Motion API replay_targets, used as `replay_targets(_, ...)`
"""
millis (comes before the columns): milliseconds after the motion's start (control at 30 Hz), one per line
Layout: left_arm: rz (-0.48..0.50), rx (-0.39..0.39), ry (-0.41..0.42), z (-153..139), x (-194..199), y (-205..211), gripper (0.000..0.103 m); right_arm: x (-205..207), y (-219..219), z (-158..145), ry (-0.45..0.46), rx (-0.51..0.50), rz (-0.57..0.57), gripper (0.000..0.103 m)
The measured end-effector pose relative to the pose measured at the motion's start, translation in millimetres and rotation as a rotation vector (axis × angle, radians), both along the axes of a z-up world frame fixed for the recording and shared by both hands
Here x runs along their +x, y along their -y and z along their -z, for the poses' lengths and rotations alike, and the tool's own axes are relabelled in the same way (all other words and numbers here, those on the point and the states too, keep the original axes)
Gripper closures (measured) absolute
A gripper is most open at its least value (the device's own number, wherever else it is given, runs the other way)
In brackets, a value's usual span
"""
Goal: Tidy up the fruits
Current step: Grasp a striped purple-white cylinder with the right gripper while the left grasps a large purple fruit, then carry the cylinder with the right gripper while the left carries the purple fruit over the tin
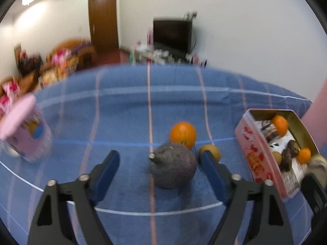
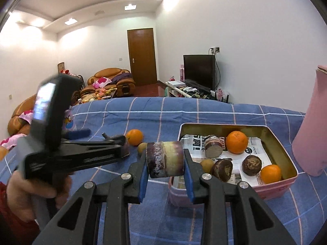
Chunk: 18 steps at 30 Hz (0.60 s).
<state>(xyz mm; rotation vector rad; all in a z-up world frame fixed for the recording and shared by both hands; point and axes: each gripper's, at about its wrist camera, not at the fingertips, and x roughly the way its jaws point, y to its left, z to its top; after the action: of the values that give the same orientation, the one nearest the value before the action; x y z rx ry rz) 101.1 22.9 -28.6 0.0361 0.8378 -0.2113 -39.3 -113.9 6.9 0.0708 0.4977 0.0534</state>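
Note:
In the left wrist view a dark grey-purple round fruit lies on the blue checked cloth between the fingers of my left gripper. The jaws stand open; the fruit is close to the right finger and well apart from the left one. Behind it lie an orange and a small yellow-brown fruit. My right gripper is shut on a short purple-green cane piece, held in the air before the near left corner of the pink tin. The tin holds oranges, brown cane pieces and a yellow-brown fruit.
A pink-lidded clear jar stands at the cloth's left. A tall pink jug stands right of the tin. A person's hand holds the left gripper left of the right one. The pink tin is close to the left gripper's right finger.

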Motion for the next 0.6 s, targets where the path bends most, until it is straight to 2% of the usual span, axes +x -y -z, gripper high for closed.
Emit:
replay_targets(133, -0.016, 0.007, -0.072, 15.8, 11.9, 7.7, 0.033, 0.3, 7.6, -1.3, 0.002, 0.009, 0.001, 0.071)
replay_targets(167, -0.013, -0.001, -0.061, 14.5, 10.8, 7.0, 0.035, 1.8, 9.2, -1.3, -0.002, 0.01, 0.0, 0.071)
replay_targets(267, 0.022, -0.079, -0.06, 14.9, 8.5, 0.8, 0.051, 6.0, 10.3, -1.0, -0.013, 0.017, -0.002, 0.071)
replay_targets(367, 0.008, -0.106, -0.059, 15.0, 4.8, -6.2, 0.051, 7.6, 8.2, 0.2, -0.022, 0.024, -0.004, 0.071)
replay_targets(433, -0.034, -0.106, -0.043, 13.3, 0.0, -13.0, 0.052, 9.1, 7.1, 0.3, -0.018, 0.021, -0.003, 0.071)
replay_targets(600, -0.117, -0.102, 0.055, 2.4, -23.4, -25.5, 0.052, 12.7, 7.9, 3.5, -0.016, 0.017, -0.003, 0.071)
